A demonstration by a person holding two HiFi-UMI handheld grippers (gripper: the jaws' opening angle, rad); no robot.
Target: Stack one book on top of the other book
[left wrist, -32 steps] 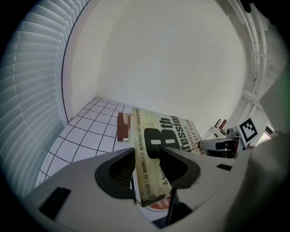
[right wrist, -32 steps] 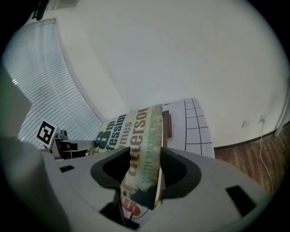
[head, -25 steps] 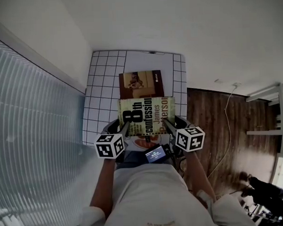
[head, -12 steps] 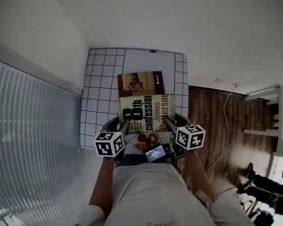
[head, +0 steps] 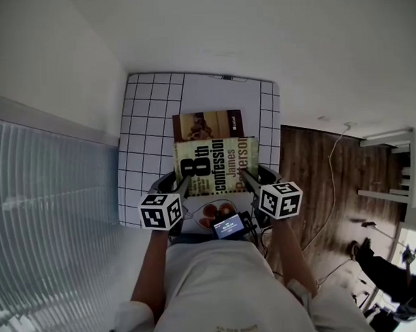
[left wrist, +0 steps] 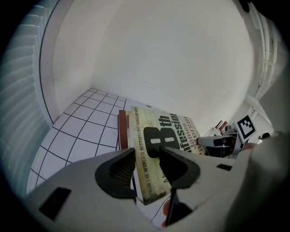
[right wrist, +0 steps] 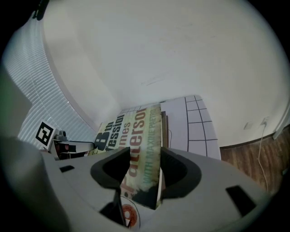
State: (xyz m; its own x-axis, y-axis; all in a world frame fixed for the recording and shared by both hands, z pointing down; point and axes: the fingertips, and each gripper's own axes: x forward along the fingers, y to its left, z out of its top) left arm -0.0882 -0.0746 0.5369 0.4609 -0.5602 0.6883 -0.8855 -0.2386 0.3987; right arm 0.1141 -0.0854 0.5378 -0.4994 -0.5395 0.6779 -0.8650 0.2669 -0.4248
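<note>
A yellow-green paperback (head: 216, 166) with a big "8th confession" title hangs over the white gridded table (head: 152, 130), held by its two near corners. My left gripper (head: 183, 186) is shut on the near-left corner and my right gripper (head: 244, 181) on the near-right corner. A brown book (head: 208, 125) lies flat on the table just beyond, its near edge hidden under the paperback. In the left gripper view the paperback (left wrist: 163, 136) runs out from the left gripper (left wrist: 147, 170), with the brown book (left wrist: 121, 129) beneath. The right gripper view shows the paperback (right wrist: 136, 136) clamped in the right gripper (right wrist: 142, 174).
A plate with red-orange items (head: 213, 211) sits at the table's near edge below the paperback. A small lit screen (head: 227, 227) is at my chest. White blinds (head: 53, 222) run along the left; wooden floor (head: 324, 185) with a cable lies to the right.
Both grippers have carried the paperback away from me toward the brown book. It now overlaps more of that book's near edge and sits slightly lower.
</note>
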